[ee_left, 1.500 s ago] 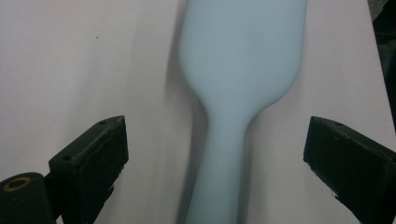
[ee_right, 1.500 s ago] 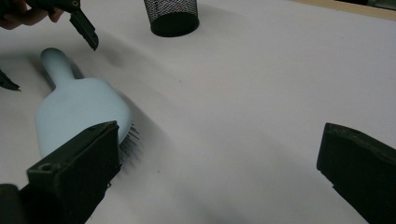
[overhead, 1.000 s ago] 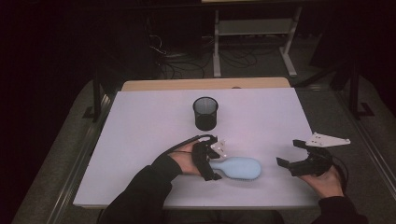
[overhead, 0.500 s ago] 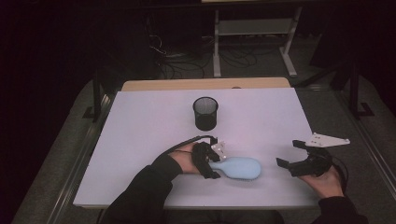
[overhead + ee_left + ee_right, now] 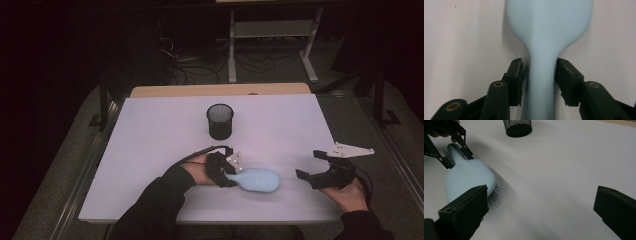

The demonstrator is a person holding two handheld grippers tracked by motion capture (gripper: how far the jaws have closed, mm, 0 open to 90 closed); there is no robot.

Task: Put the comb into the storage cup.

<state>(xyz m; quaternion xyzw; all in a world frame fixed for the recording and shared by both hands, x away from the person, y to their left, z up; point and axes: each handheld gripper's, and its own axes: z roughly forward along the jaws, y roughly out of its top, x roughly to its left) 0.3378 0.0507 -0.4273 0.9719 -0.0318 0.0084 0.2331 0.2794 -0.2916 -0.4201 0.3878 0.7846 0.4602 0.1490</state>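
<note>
A light-blue hairbrush (image 5: pixel 258 179) lies bristles down on the white table (image 5: pixel 150 130), its handle pointing left. My left gripper (image 5: pixel 228 172) straddles that handle (image 5: pixel 541 82). Its jaws have just been closing. One pad (image 5: pixel 567 80) meets the handle, and the other pad (image 5: pixel 516 80) stands a sliver off it. From the right gripper view, the brush (image 5: pixel 466 180) and the left gripper (image 5: pixel 456 150) lie at upper left. My right gripper (image 5: pixel 309 164) rests open to the right of the brush head, pointing at it, and nothing is between its wide-spread jaws (image 5: pixel 540 215).
A black mesh cup (image 5: pixel 220 121) stands upright at the table's middle, beyond the brush, and appears in the right gripper view as the cup (image 5: pixel 517 127). A wooden strip (image 5: pixel 220 90) edges the table's far side. A metal shelf frame (image 5: pixel 272 35) and cables sit on the dark floor behind.
The left gripper's jaws have drawn in around the brush handle. Both hands, the brush and the cup keep their places.
</note>
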